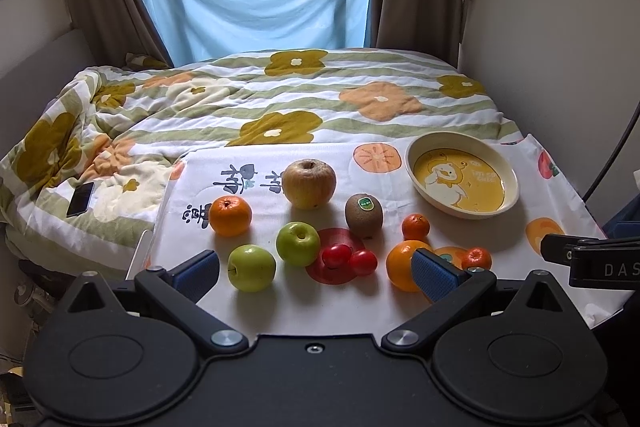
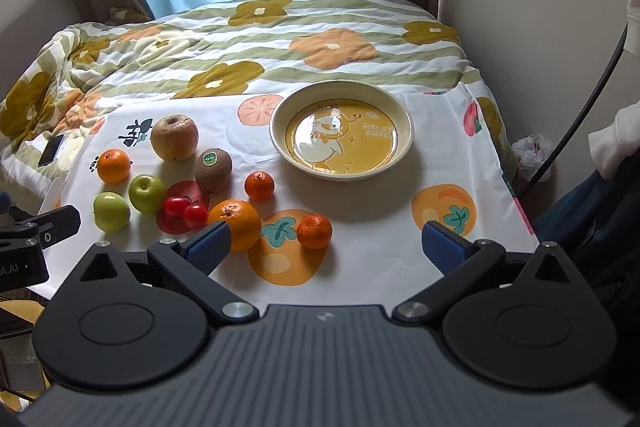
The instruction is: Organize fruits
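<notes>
Fruit lies on a white printed cloth (image 1: 280, 299): a large yellow-red apple (image 1: 309, 183), a kiwi (image 1: 363, 215), an orange (image 1: 230, 215), two green apples (image 1: 251, 267) (image 1: 297, 243), two red tomatoes (image 1: 336, 255), a big orange (image 1: 402, 265) and two small mandarins (image 1: 415, 226) (image 1: 476, 258). An empty cream plate with a duck picture (image 1: 412, 163) (image 2: 276, 143) stands at the far right. My left gripper (image 1: 316, 273) is open, hovering near the front fruit. My right gripper (image 2: 326, 247) is open, just in front of a mandarin (image 2: 314, 231) and the big orange (image 2: 236, 223).
The cloth covers a small table beside a bed with a flowered quilt (image 1: 280, 99). A phone (image 1: 80, 199) lies on the quilt at left. A wall runs along the right side (image 2: 540, 7), with a dark cable (image 2: 580, 115) and a plastic bag (image 2: 532, 151) near it.
</notes>
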### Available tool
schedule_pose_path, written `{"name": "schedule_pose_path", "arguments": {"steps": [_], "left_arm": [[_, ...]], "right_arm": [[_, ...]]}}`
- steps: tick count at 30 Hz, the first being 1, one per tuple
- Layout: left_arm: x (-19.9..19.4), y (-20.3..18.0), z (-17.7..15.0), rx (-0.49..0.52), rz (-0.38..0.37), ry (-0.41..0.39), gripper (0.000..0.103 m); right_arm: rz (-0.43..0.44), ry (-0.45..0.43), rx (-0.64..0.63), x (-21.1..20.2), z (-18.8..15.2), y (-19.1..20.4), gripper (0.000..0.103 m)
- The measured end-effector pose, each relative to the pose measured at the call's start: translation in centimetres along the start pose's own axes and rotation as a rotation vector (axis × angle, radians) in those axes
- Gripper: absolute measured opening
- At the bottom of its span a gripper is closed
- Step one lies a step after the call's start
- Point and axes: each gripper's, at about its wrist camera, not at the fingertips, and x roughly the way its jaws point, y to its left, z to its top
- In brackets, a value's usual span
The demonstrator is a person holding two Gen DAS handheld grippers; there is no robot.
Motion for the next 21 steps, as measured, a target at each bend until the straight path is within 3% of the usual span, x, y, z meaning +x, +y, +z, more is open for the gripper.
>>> {"name": "schedule_pose_path", "arguments": {"steps": [21], "left_arm": [[0.14,0.04,0.01,-0.008,0.003,0.004,0.103]], "right_arm": [[-0.003,0.001,0.003,0.21,0.2,-0.12,0.103]]}}
